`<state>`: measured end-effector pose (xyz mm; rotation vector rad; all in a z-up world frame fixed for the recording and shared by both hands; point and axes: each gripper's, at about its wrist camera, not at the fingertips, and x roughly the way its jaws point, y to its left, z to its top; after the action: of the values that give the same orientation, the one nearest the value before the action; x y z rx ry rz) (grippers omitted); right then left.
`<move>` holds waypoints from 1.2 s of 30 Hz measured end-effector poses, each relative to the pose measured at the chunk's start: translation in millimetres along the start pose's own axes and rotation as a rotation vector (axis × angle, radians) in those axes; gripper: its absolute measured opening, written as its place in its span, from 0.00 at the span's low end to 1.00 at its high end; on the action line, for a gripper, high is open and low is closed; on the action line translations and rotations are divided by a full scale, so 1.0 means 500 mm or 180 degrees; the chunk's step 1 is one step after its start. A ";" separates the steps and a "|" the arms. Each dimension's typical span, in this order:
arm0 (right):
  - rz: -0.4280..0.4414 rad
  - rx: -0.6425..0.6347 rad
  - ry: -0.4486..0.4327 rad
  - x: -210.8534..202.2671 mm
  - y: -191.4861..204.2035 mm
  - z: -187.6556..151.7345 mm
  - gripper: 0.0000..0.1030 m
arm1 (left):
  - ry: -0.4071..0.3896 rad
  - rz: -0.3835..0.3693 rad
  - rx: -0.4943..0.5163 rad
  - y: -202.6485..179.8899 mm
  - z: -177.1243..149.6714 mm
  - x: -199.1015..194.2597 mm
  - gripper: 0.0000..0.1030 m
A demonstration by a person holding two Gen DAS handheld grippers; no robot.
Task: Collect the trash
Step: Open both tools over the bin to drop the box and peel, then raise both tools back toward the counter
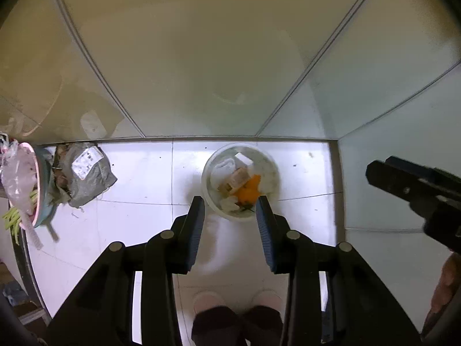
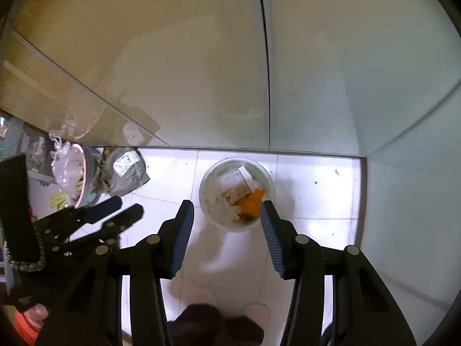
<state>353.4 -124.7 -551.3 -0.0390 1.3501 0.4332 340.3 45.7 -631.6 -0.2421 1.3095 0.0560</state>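
Observation:
A round white bin stands on the white tiled floor against the glossy wall panels. Inside lie orange peel, a brown cardboard piece, a small white box and crumpled white paper. My left gripper hangs high above the bin, pointing down, open with nothing between its fingers. My right gripper hovers beside it on the right, also open and empty.
A grey parcel bag lies on the floor left of the bin. Further left is a pink basin with clear plastic and green scraps. The person's pink slippers stand below. A wall closes the right side.

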 end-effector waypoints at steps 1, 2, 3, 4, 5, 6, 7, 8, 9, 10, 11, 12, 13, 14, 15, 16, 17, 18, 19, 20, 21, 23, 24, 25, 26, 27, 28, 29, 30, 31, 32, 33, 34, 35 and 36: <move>0.0000 0.0016 0.0004 -0.035 0.004 0.000 0.43 | -0.0016 -0.0014 -0.0005 -0.004 0.001 -0.036 0.35; 0.0001 0.0028 0.0003 -0.055 0.006 -0.002 0.43 | -0.0035 -0.0020 -0.0007 -0.007 0.002 -0.066 0.35; 0.0005 0.0048 -0.0005 -0.090 0.011 -0.002 0.43 | -0.0061 -0.0026 -0.0005 -0.012 0.004 -0.101 0.35; 0.0014 0.0066 -0.0021 -0.123 0.015 -0.002 0.43 | -0.0095 -0.0033 -0.0004 -0.018 0.005 -0.140 0.35; 0.0024 0.0075 -0.0036 -0.145 0.017 -0.003 0.43 | -0.0130 -0.0045 -0.0006 -0.024 0.008 -0.183 0.35; 0.0031 0.0079 -0.0057 -0.183 0.024 -0.002 0.43 | -0.0149 -0.0051 -0.0010 -0.028 0.009 -0.208 0.35; 0.0031 0.0078 -0.0078 -0.210 0.029 -0.002 0.43 | -0.0178 -0.0059 -0.0019 -0.035 0.012 -0.249 0.35; 0.0028 0.0078 -0.0108 -0.244 0.036 -0.001 0.43 | -0.0201 -0.0073 -0.0033 -0.040 0.014 -0.282 0.35; 0.0025 0.0085 -0.0151 -0.287 0.044 0.000 0.43 | -0.0228 -0.0105 -0.0052 -0.046 0.018 -0.327 0.35; 0.0014 0.0088 -0.0179 -0.313 0.051 0.002 0.43 | -0.0248 -0.0123 -0.0057 -0.049 0.020 -0.356 0.35; 0.0016 0.0095 -0.0223 -0.353 0.060 0.003 0.43 | -0.0276 -0.0135 -0.0057 -0.054 0.022 -0.387 0.35; 0.0013 0.0101 -0.0264 -0.388 0.069 0.005 0.43 | -0.0310 -0.0143 -0.0048 -0.060 0.026 -0.422 0.35; 0.0014 0.0108 -0.0322 -0.428 0.077 0.007 0.43 | -0.0350 -0.0154 -0.0035 -0.065 0.029 -0.462 0.35; 0.0017 0.0114 -0.0379 -0.461 0.083 0.008 0.43 | -0.0388 -0.0170 -0.0022 -0.068 0.033 -0.495 0.35; 0.0006 0.0115 -0.0442 -0.492 0.090 0.007 0.43 | -0.0442 -0.0189 -0.0004 -0.072 0.036 -0.533 0.35; 0.0005 0.0116 -0.0538 -0.540 0.101 0.008 0.43 | -0.0503 -0.0205 0.0016 -0.074 0.040 -0.573 0.35; 0.0001 0.0114 -0.0606 -0.568 0.107 0.007 0.43 | -0.0565 -0.0218 0.0035 -0.079 0.043 -0.609 0.35; -0.0007 0.0113 -0.0688 -0.601 0.115 0.005 0.43 | -0.0635 -0.0232 0.0057 -0.081 0.046 -0.646 0.35; -0.0014 0.0111 -0.0807 -0.646 0.126 0.004 0.43 | -0.0717 -0.0244 0.0077 -0.084 0.050 -0.686 0.35; -0.0016 0.0109 -0.0898 -0.675 0.134 0.004 0.43 | -0.0797 -0.0260 0.0092 -0.087 0.054 -0.726 0.35; -0.0022 0.0114 -0.1000 -0.708 0.142 0.001 0.43 | -0.0877 -0.0288 0.0107 -0.089 0.058 -0.763 0.35; -0.0030 0.0131 -0.1168 -0.762 0.158 -0.002 0.43 | -0.1028 -0.0295 0.0133 -0.087 0.064 -0.820 0.40; -0.0029 0.0145 -0.1254 -0.788 0.168 -0.004 0.43 | -0.1117 -0.0263 0.0151 -0.087 0.069 -0.851 0.41; -0.0019 0.0162 -0.1343 -0.812 0.178 -0.005 0.43 | -0.1186 -0.0249 0.0169 -0.086 0.072 -0.873 0.42; -0.0006 0.0172 -0.1425 -0.830 0.188 -0.006 0.43 | -0.1269 -0.0250 0.0194 -0.086 0.075 -0.900 0.42; 0.0011 0.0169 -0.1535 -0.852 0.195 -0.007 0.43 | -0.1327 -0.0260 0.0213 -0.086 0.078 -0.918 0.42; 0.0018 0.0157 -0.1650 -0.872 0.204 -0.008 0.43 | -0.1406 -0.0272 0.0233 -0.083 0.080 -0.940 0.43; 0.0016 0.0140 -0.1744 -0.890 0.211 -0.006 0.43 | -0.1492 -0.0272 0.0248 -0.080 0.082 -0.962 0.45; 0.0008 0.0121 -0.1825 -0.901 0.222 -0.004 0.43 | -0.1555 -0.0259 0.0255 -0.076 0.084 -0.978 0.46; -0.0009 0.0087 -0.1925 -0.916 0.231 -0.005 0.43 | -0.1602 -0.0253 0.0257 -0.076 0.085 -0.994 0.47; -0.0028 0.0066 -0.1983 -0.930 0.236 -0.001 0.43 | -0.1650 -0.0254 0.0257 -0.077 0.084 -1.009 0.47; -0.0047 0.0047 -0.2035 -0.942 0.240 0.001 0.43 | -0.1704 -0.0251 0.0252 -0.077 0.089 -1.022 0.47; -0.0058 0.0029 -0.2084 -0.950 0.244 0.005 0.43 | -0.1733 -0.0244 0.0248 -0.075 0.091 -1.031 0.48; -0.0059 0.0022 -0.2109 -0.959 0.244 0.006 0.43 | -0.1765 -0.0227 0.0246 -0.077 0.095 -1.038 0.50; -0.0060 0.0018 -0.2129 -0.963 0.243 0.010 0.43 | -0.1798 -0.0203 0.0246 -0.078 0.101 -1.047 0.51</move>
<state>245.4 -146.1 -67.2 0.0918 0.6917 0.3801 258.4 68.1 -111.0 -0.1835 0.7398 0.0172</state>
